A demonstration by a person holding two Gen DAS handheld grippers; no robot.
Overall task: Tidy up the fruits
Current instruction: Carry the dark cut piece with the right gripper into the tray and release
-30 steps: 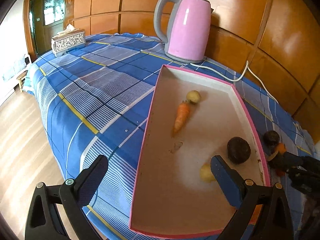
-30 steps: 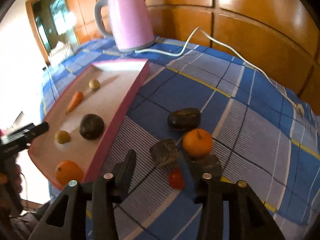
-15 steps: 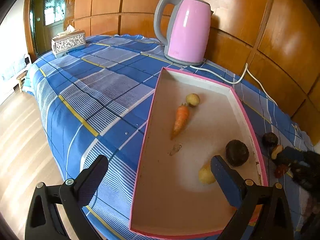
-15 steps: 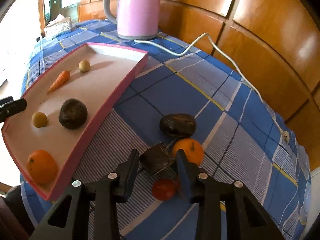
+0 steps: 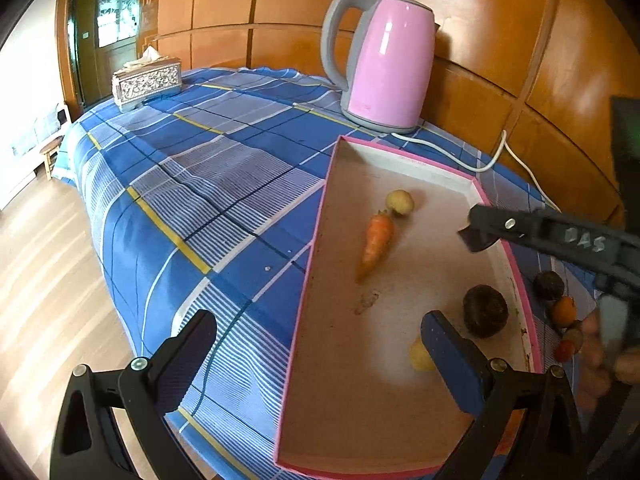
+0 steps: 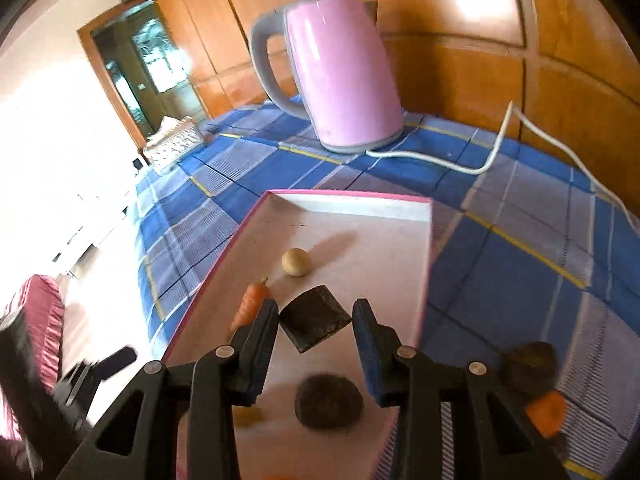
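Dark wedge now lifted off the cloth, carried over the pink-rimmed tray [image 6: 424, 240].
The right gripper [image 6: 316, 322], jaws just tightened, pinches the rough, blackish-brown wedge-shaped piece [image 6: 314, 318] above the carrot [image 6: 251, 305]; the left gripper [image 5: 320, 344] gapes empty.

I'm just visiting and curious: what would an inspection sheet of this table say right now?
Surface: blue plaid tablecloth.
Job's things: pink-rimmed tray holds orange carrot, pale round fruit, dark round fruit; small orange fruit outside on the cloth.
Clutter: pink electric kettle, silver tissue box.
Grippers: right gripper shut on dark wedge-shaped piece over the tray; left gripper open, empty.
Cables: white kettle cord.
Surroundings: wood-panelled wall.
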